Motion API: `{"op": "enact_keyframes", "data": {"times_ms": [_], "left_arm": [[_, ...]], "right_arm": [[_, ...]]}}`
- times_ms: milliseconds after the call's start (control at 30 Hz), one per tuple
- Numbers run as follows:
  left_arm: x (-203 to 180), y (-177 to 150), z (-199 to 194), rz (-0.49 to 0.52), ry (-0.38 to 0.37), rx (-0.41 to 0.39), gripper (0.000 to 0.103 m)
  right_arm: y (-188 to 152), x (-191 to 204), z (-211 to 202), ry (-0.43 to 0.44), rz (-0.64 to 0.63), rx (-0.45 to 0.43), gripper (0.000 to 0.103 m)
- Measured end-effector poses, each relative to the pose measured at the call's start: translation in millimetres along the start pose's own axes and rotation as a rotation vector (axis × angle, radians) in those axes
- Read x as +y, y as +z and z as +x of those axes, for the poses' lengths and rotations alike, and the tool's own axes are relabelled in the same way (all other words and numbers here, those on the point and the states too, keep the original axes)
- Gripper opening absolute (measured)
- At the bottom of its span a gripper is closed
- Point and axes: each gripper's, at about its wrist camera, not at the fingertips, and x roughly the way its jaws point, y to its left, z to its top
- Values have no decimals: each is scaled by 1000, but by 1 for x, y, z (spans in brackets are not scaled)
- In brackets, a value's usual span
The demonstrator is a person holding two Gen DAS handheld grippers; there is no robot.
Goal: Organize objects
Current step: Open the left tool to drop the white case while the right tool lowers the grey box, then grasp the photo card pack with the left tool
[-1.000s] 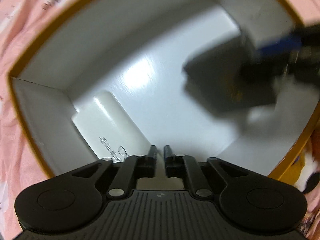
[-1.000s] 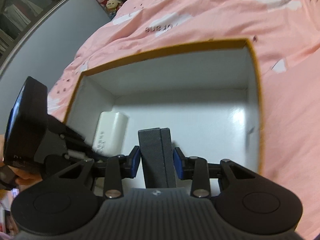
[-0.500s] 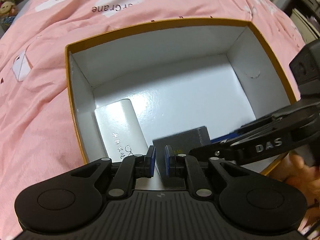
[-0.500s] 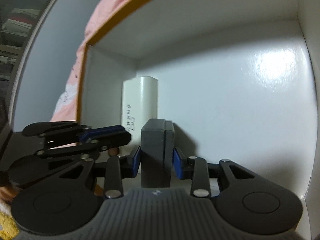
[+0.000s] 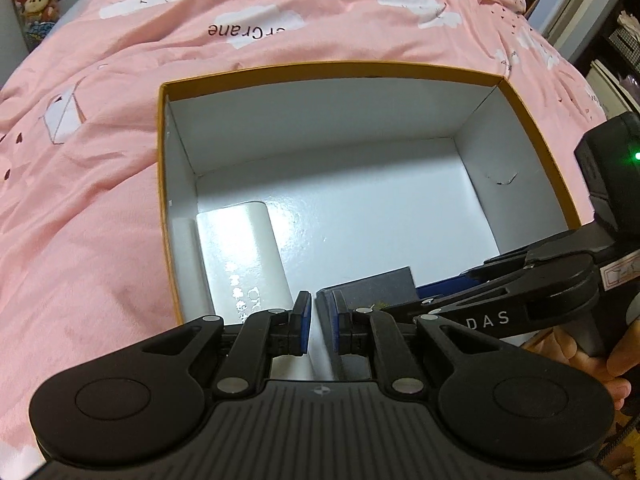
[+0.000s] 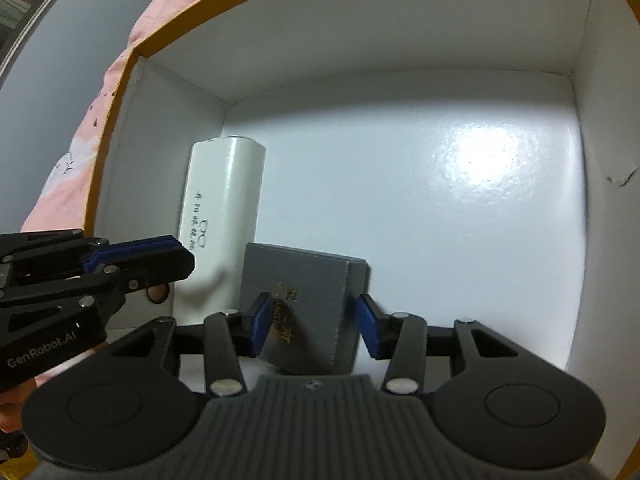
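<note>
An orange-rimmed cardboard box (image 5: 320,68) with a white inside lies on a pink bed cover. In it, along the left wall, rests a white glasses case (image 5: 240,256) (image 6: 224,200). Beside the case a grey box with gold lettering (image 6: 304,280) (image 5: 376,284) lies face up on the floor. My right gripper (image 6: 314,320) reaches down into the cardboard box and its jaws are opening. The grey box sits between them, clear of the right pad. My left gripper (image 5: 320,312) hovers over the near rim, shut and empty.
Pink bed cover (image 5: 100,200) with white cloud prints surrounds the cardboard box (image 6: 280,12). Plush toys (image 5: 36,0) stand at the far left. A hand (image 5: 580,356) holds the right gripper's handle by the box's right wall. The right half of the box floor is bare.
My left gripper rose out of the box and drew back. The right gripper sank into the box, spread its jaws, and the grey box went from standing on edge to lying face up.
</note>
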Motion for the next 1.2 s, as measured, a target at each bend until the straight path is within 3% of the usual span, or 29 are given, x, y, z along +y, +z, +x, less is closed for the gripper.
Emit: {"op": "enact_keyframes", "data": {"times_ms": [67, 100, 300, 433, 633, 733, 833, 967, 1100, 1200], "left_arm": [[-1, -3, -5, -7, 1, -7, 13], [-1, -4, -7, -8, 3, -9, 13], [-4, -15, -25, -7, 15, -53, 13], [-14, -29, -51, 5, -9, -97, 13], [-30, -66, -86, 7, -42, -137, 13], [-39, -87, -91, 16, -31, -142, 16], [-46, -106, -88, 13, -76, -88, 17], [-49, -122, -75, -75, -189, 21, 21], [-48, -133, -56, -231, -280, 110, 43], [-50, -144, -38, -314, -303, 195, 54]], "right_arm": [[-1, 1, 2, 23, 9, 9, 33], [-2, 2, 4, 37, 12, 17, 31], [-5, 5, 4, 40, 12, -6, 31], [-18, 21, -27, -1, -68, -99, 32], [-72, 23, -91, 27, -119, -218, 32], [-99, 25, -119, -28, -138, -289, 35], [-129, 24, -129, -16, -110, -291, 36], [-160, 12, -123, 48, -24, -187, 37], [-186, 1, -105, 53, 66, -83, 38], [-203, -9, -99, 44, 123, -49, 38]]}}
